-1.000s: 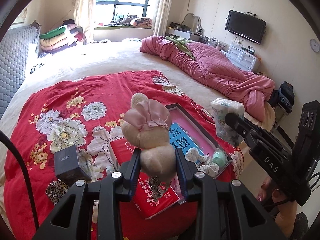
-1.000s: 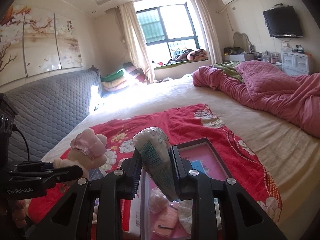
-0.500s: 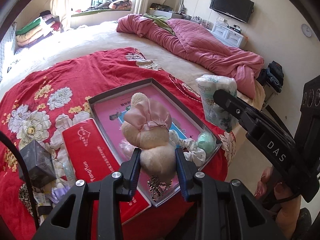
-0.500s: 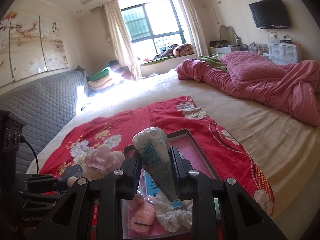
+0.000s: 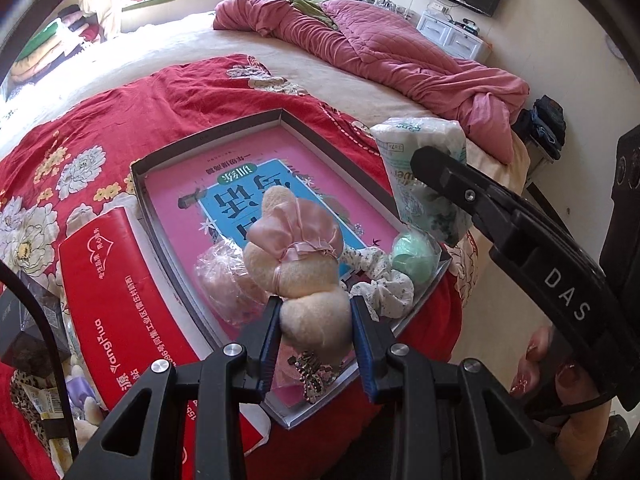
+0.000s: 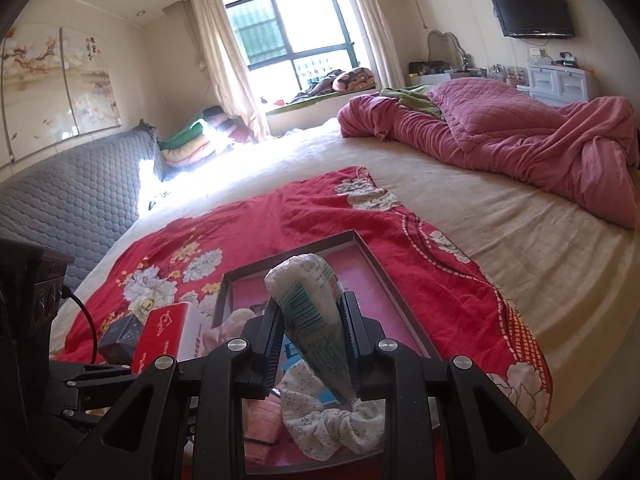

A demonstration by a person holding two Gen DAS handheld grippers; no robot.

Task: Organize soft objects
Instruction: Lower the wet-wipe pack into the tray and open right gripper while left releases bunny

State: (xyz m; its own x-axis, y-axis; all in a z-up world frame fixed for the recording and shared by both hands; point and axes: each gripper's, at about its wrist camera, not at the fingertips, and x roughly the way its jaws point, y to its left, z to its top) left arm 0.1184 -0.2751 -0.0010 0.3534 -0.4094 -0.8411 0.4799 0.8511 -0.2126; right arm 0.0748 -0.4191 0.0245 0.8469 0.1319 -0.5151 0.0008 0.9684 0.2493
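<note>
Both grippers have come down over the box lid (image 5: 208, 136) since the earlier frames.
Left gripper (image 5: 314, 330) squeezes the light, soft plush toy (image 5: 296, 264) by its body; right gripper (image 6: 310, 338) pinches the squashy tissue pack (image 6: 310, 308) at mid-length.

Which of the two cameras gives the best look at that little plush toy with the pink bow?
The left wrist view: the plush toy sits clamped centre-frame. The right wrist view shows only a sliver behind its gripper's finger.
</note>
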